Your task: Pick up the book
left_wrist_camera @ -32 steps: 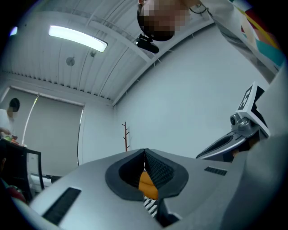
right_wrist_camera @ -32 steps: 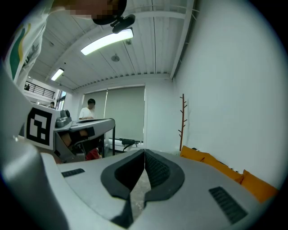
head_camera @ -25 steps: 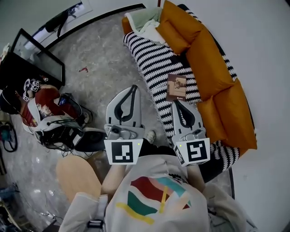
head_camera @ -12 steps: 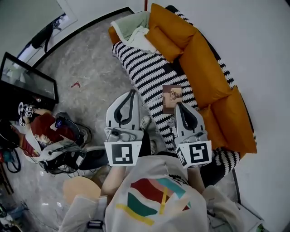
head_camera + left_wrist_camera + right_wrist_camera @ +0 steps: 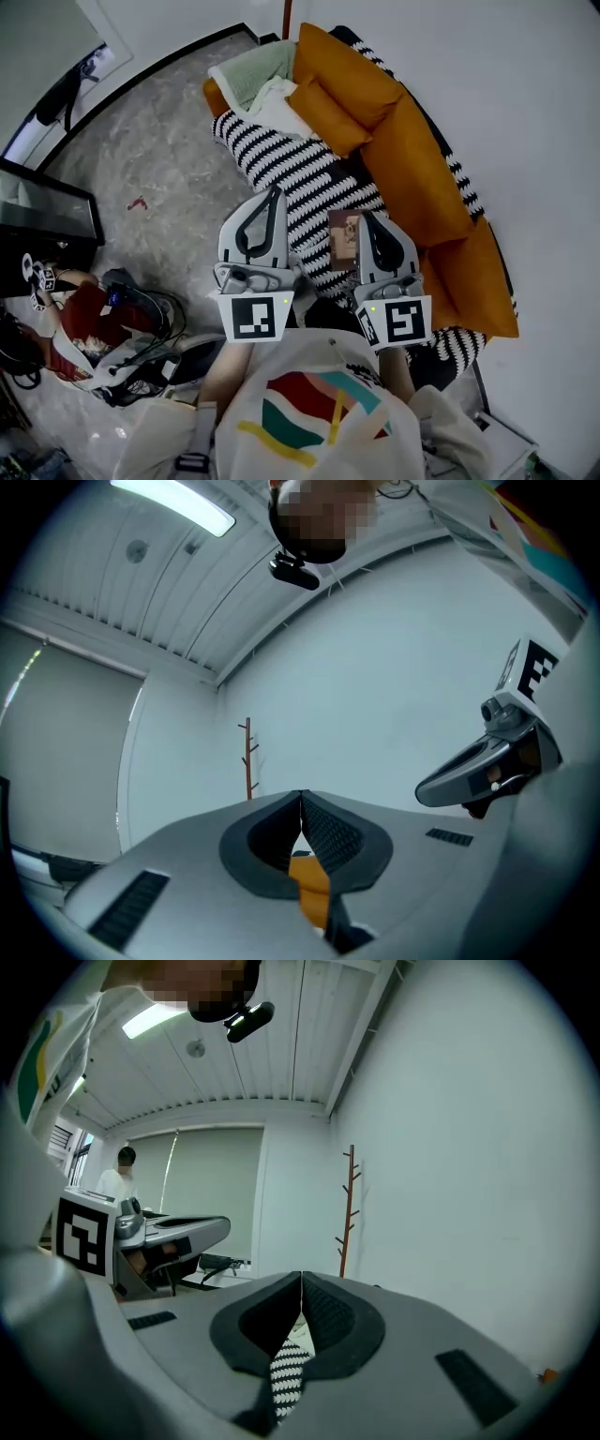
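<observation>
Fingers (image 5: 330,834) of the left gripper (image 5: 301,803) meet at their tips with nothing between them; through the small gap lower down only the orange of the sofa (image 5: 412,159) shows. In the right gripper view the fingers (image 5: 324,1314) of the right gripper (image 5: 301,1288) are likewise pressed together and empty, and a strip of the black-and-white striped blanket (image 5: 281,164) shows through the gap beneath them.

From the head view, both grippers are held out side by side in front of the person, left gripper (image 5: 276,193) over the edge of the blanket, right gripper (image 5: 362,216) further toward the sofa back. The book (image 5: 343,240) lies flat on the striped blanket, which covers the sofa seat. It sits in the space between the two grippers, well apart from the left fingers and just beside the right ones, whose tip overlaps the book's right edge in this view. Whether those fingers touch the book or hang above it I cannot tell. Neither gripper view shows the book.

Orange cushions (image 5: 323,117) line the sofa back, and a pale green and white throw (image 5: 251,82) lies at the far end. A bare wooden coat stand (image 5: 348,1208) stands against the white wall beyond the sofa.
</observation>
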Tool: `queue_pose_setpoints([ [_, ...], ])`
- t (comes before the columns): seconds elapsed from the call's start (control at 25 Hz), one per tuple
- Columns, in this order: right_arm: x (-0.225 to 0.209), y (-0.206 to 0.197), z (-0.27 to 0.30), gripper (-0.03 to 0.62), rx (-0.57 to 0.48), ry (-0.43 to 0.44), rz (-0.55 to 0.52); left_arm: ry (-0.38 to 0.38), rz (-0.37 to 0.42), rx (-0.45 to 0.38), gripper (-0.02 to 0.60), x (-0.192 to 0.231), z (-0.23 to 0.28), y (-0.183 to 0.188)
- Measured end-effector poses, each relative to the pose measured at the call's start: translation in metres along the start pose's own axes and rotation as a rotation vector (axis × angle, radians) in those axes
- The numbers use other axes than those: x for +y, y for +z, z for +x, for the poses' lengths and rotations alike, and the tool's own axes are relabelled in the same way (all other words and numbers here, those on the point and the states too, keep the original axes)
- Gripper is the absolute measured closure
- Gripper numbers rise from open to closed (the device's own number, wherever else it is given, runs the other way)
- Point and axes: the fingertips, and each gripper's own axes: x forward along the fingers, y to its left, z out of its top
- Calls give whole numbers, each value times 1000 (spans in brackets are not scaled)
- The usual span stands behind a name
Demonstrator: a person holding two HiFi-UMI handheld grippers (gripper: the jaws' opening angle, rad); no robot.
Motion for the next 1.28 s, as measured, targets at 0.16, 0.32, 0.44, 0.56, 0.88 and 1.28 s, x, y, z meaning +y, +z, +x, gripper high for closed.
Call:
queue_pose_setpoints([
  [0.16, 3, 1, 3, 579, 39, -65, -12, -74, -39, 39, 574, -5, 12, -15],
  [0.32, -32, -28, -3, 579, 97, -123, 24, -164, 41, 62, 575, -47, 40, -36],
  [0.44, -69, -45, -10, 580, 131, -169, 38, -228, 152, 71, 575, -78, 67, -47],
  [0.56, -101, -69, -23, 579, 157, -196, 88, -274, 166, 110, 574, -104, 82, -64],
  [0.88, -162, -206, -32, 579, 271, -191, 191, -352, 219, 215, 574, -167, 87, -173],
  [1.28, -167, -495, -1, 240, 681, 248, 503, -402, 207, 440, 574, -256, 64, -415],
])
